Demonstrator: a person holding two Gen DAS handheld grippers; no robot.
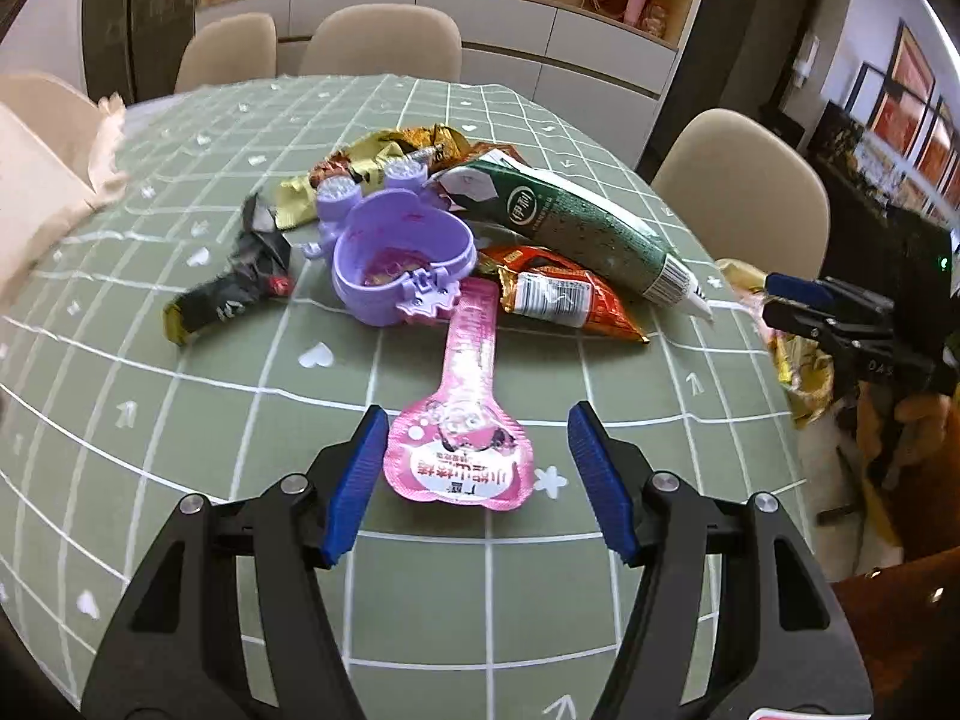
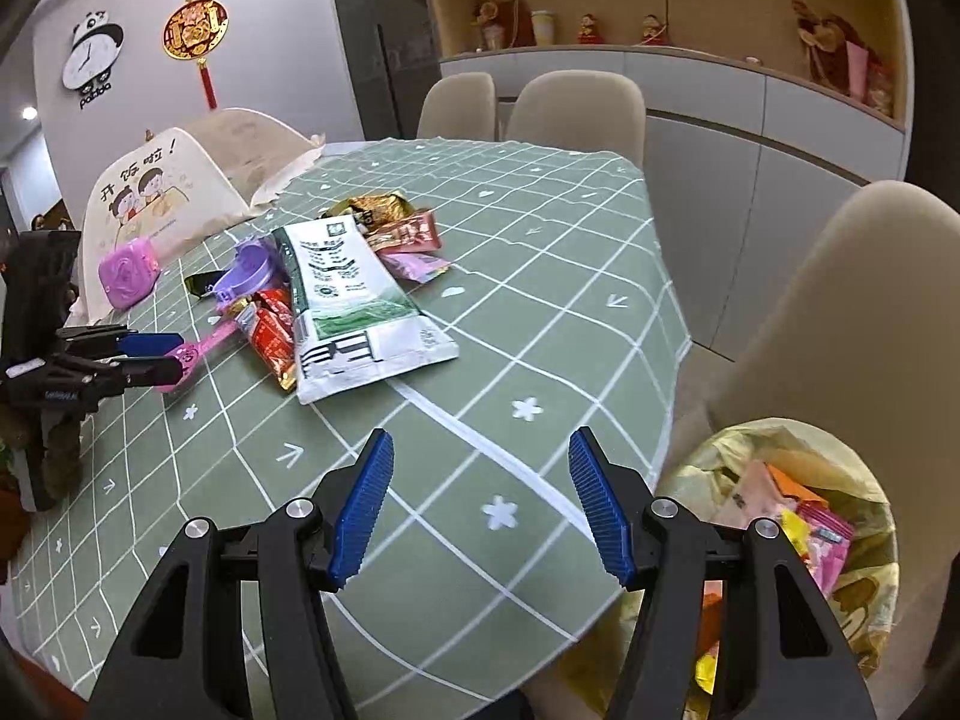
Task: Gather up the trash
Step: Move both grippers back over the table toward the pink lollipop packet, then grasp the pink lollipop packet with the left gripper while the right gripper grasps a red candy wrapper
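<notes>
Your left gripper (image 1: 474, 474) is spread wide, gripping nothing, with the wide end of the pink spoon-shaped foil wrapper (image 1: 461, 426) lying flat on the green checked tablecloth (image 1: 180, 408) between its blue pads (image 1: 354, 480); its left pad sits just beside the wrapper's edge, its right pad stands apart from it. Beyond its tips, the wrapper's narrow stem runs up to the purple heart-shaped plastic case (image 1: 396, 264), with the dark green and white pouch (image 1: 594, 234) and the red snack packet (image 1: 558, 294) ahead to the right. Your right gripper (image 2: 480, 504) is also spread and empty, over bare cloth, with the yellow-lined trash bin (image 2: 780, 516) just to its right, below the table edge. You seem to be at the pick-up step: lower slightly and pinch the wrapper's wide end, which may need its flat foil edge lifted, then carry it to the bin.
</notes>
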